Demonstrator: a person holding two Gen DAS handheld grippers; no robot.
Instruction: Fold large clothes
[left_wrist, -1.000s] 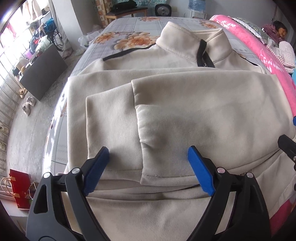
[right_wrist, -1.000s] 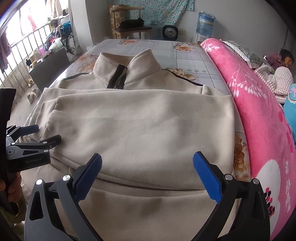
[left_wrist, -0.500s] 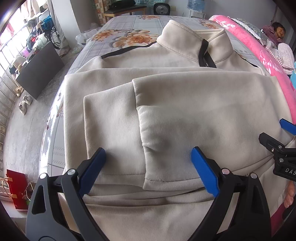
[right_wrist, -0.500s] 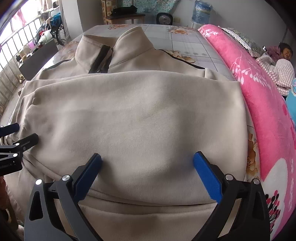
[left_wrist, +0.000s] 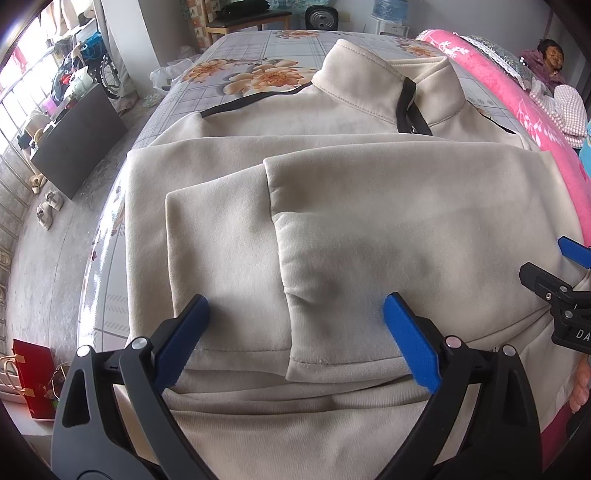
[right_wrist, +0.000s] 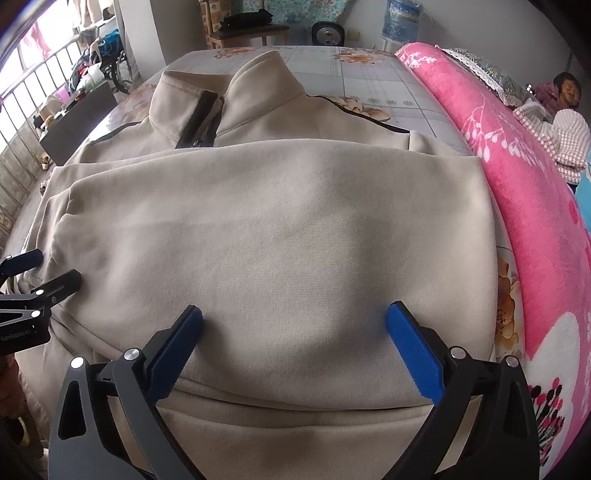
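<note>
Since a second ago both of my tongs have sunk closer to the cream jacket (left_wrist: 369, 221), and my left gripper (left_wrist: 295, 336) has spread a little wider. Its 2 blue pads (left_wrist: 181, 339) now stand wide apart over the cuffs of the 2 folded-in sleeves, gripping nothing — the right-hand sleeve's cuff (left_wrist: 332, 332) lies on top, between the jaws. My right gripper (right_wrist: 291, 350) is just as wide, empty, poised over the smooth folded sleeve near the jacket's hem. The jacket lies flat on the flowered bed sheet (left_wrist: 240, 74), collar (right_wrist: 229, 96) pointing away from me, zipper dark at the neck. A pink blanket (right_wrist: 517, 184) runs along the jacket's right side — just beside it.
</note>
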